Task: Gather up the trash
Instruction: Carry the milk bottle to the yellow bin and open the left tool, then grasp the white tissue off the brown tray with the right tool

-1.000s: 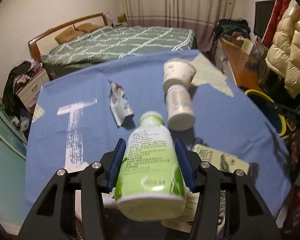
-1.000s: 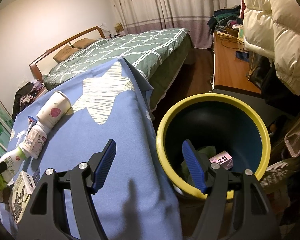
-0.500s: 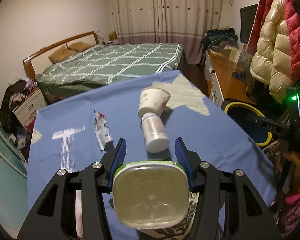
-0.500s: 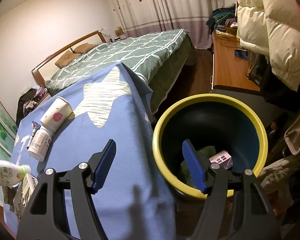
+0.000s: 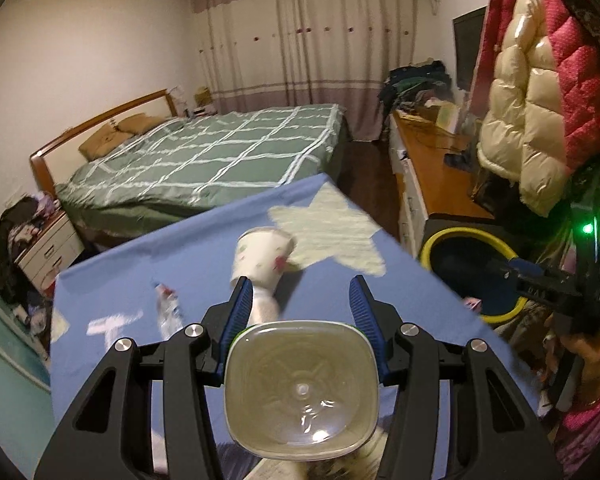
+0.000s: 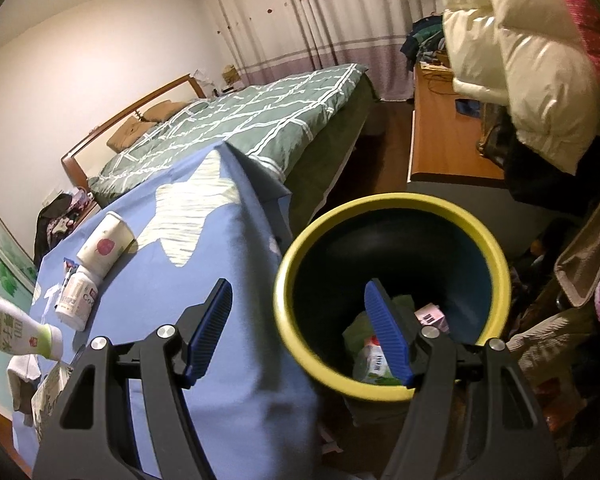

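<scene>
A bedroom's blue-clothed surface (image 5: 204,256) lies ahead of the left tool (image 5: 300,312), which clamps a bottle (image 5: 300,392) lifted clear. The right tool (image 6: 296,328) gapes empty above the bin (image 6: 496,256). Carrying is in hand; next, the bottle likely needs swinging rightward over that bin.

The bottle's (image 5: 301,387) base hides its neck; paper cup (image 5: 263,259) blurred.

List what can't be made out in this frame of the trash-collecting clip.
- Bottle label: left wrist view shows only its base; the right wrist view's left edge crops it.
- Paper cup and the jar behind the left gripper: motion-blurred.
- Bin contents: partly hidden by the right gripper finger; print too small.
- Box at lower left: cropped, blurred.
</scene>
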The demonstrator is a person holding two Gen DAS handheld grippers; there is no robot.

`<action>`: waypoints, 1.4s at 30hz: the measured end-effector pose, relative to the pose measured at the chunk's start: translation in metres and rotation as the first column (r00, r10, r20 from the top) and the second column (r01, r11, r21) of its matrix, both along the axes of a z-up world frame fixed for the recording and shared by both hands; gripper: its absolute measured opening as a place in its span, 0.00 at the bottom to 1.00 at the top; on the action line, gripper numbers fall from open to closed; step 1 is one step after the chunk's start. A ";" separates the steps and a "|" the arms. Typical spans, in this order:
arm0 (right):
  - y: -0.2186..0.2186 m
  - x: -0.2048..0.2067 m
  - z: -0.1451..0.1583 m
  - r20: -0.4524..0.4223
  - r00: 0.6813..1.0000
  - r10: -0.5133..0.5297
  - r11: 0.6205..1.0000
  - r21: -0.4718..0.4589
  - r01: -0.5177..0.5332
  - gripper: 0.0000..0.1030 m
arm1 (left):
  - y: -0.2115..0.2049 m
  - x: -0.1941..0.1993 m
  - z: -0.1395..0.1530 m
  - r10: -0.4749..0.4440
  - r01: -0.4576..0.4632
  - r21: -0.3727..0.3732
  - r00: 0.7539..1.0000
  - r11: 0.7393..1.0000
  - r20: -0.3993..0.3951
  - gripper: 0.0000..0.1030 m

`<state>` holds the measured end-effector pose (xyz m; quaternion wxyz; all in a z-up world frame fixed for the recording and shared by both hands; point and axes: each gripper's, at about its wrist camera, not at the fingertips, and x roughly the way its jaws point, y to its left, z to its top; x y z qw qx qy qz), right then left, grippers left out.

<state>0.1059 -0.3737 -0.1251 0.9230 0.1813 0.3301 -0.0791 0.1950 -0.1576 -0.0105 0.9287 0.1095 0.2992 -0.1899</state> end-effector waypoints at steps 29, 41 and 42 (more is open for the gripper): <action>-0.108 -0.059 -0.011 -0.023 0.971 -0.239 0.970 -0.040 0.238 0.63 | -0.290 0.035 -0.035 -0.413 0.415 -0.010 0.902 0.910 -0.124 0.49; -0.103 -0.056 -0.015 -0.044 0.974 -0.221 0.975 -0.045 0.219 0.63 | -0.256 0.021 -0.033 -0.344 0.344 -0.015 0.934 0.939 -0.094 0.81; -0.098 -0.054 -0.015 -0.044 0.977 -0.209 0.977 -0.045 0.207 0.63 | -0.235 0.014 -0.026 -0.325 0.324 -0.031 0.943 0.946 -0.075 0.83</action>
